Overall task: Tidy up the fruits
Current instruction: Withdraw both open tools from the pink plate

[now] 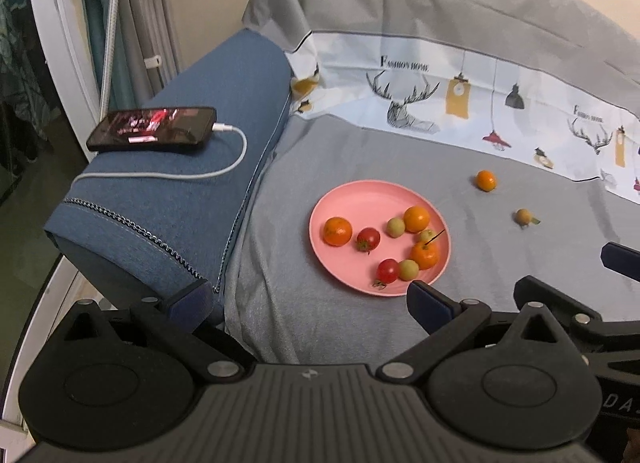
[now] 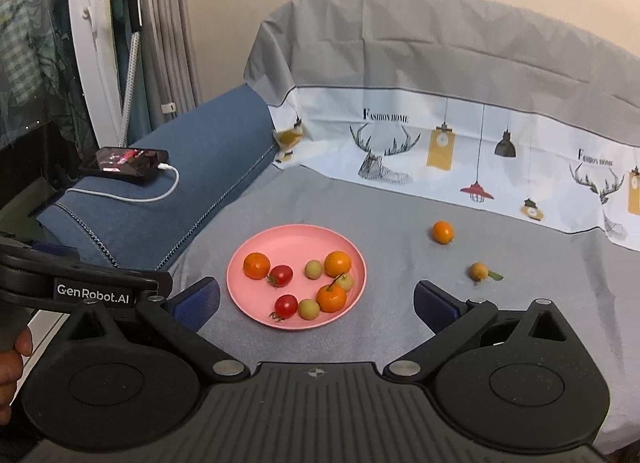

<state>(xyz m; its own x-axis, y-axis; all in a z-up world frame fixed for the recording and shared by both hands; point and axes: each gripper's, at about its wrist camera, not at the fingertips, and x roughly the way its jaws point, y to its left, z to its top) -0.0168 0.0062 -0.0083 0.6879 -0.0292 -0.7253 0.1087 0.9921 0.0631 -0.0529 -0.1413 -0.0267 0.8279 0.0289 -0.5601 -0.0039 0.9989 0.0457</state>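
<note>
Pink plate (image 1: 340,199) sits on the grey sheet (image 1: 360,151), centre of the left wrist view; in the right wrist view the plate (image 2: 256,303) lies low centre. On it: three oranges, two red tomatoes, three small greenish fruits. One orange (image 2: 331,297) carries a thin stem that crosses the greenish fruit behind it, so that fruit is partly covered. Tomato (image 2: 286,306) near the plate's lower rim, with a greenish fruit just beside it.

Off the plate, right of it: a loose orange (image 1: 485,180) and, lower in the frame, a smaller yellowish fruit (image 1: 523,216) with a leaf. Same pair in the right wrist view: orange (image 2: 443,231), yellowish fruit (image 2: 479,271). Kind of the small fruits too small to tell.

Left gripper (image 1: 302,303): jaws wide, nothing between them; lower left pad overlaps the blue cushion (image 1: 192,167). Right gripper (image 2: 316,299): jaws wide, the plate's lower rim showing in the gap beyond the pads, no contact visible. The other gripper's body is cut off at the frame edge in each view.

Phone (image 1: 152,129) on the cushion, upper left, white cable (image 1: 224,167) plugged in; screen content unreadable. Hand (image 2: 12,367) cropped at lower left edge of the right wrist view.
</note>
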